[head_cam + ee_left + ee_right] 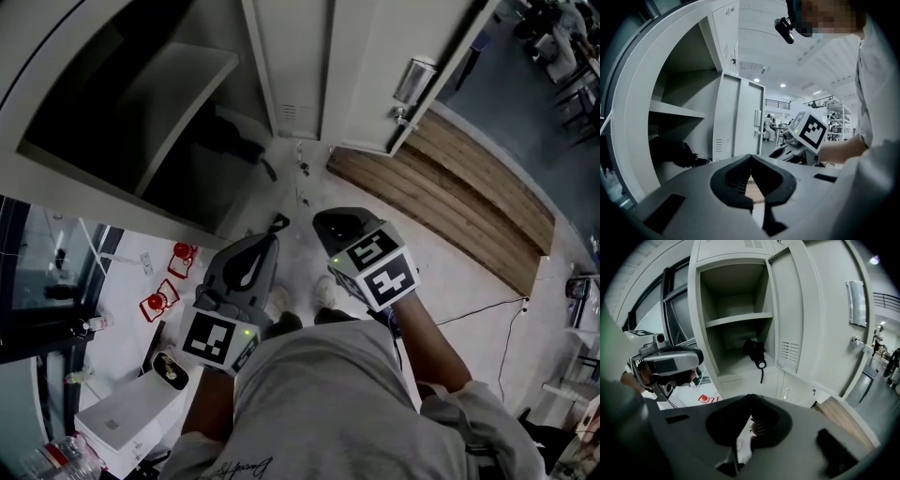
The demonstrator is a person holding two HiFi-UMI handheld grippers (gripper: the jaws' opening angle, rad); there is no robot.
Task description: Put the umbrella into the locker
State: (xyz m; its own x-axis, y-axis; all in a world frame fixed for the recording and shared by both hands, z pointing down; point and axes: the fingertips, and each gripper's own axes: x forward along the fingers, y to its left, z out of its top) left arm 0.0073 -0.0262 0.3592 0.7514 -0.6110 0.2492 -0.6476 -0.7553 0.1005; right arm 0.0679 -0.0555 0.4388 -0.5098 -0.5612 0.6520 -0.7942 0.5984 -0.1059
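The black folded umbrella (pixel 228 137) lies on the floor of the open grey locker (pixel 141 187), under its shelf (pixel 178 94). In the right gripper view the umbrella (pixel 753 348) rests near the compartment's front edge, and its strap hangs over that edge. The left gripper view shows the umbrella (pixel 670 151) at the left. My left gripper (pixel 751 157) is shut and empty, held back from the locker. My right gripper (pixel 751 397) is also shut, with nothing between its jaws. In the head view both the left gripper (pixel 272 232) and the right gripper (pixel 336 223) hover in front of the locker, apart from the umbrella.
The locker door (pixel 375 66) stands open at the right, with a metal handle (pixel 412 82). A wooden platform (pixel 450 197) lies beyond it. Red items (pixel 169 281) and a white box (pixel 127 422) sit on the floor at the left. A cable (pixel 487 305) runs at the right.
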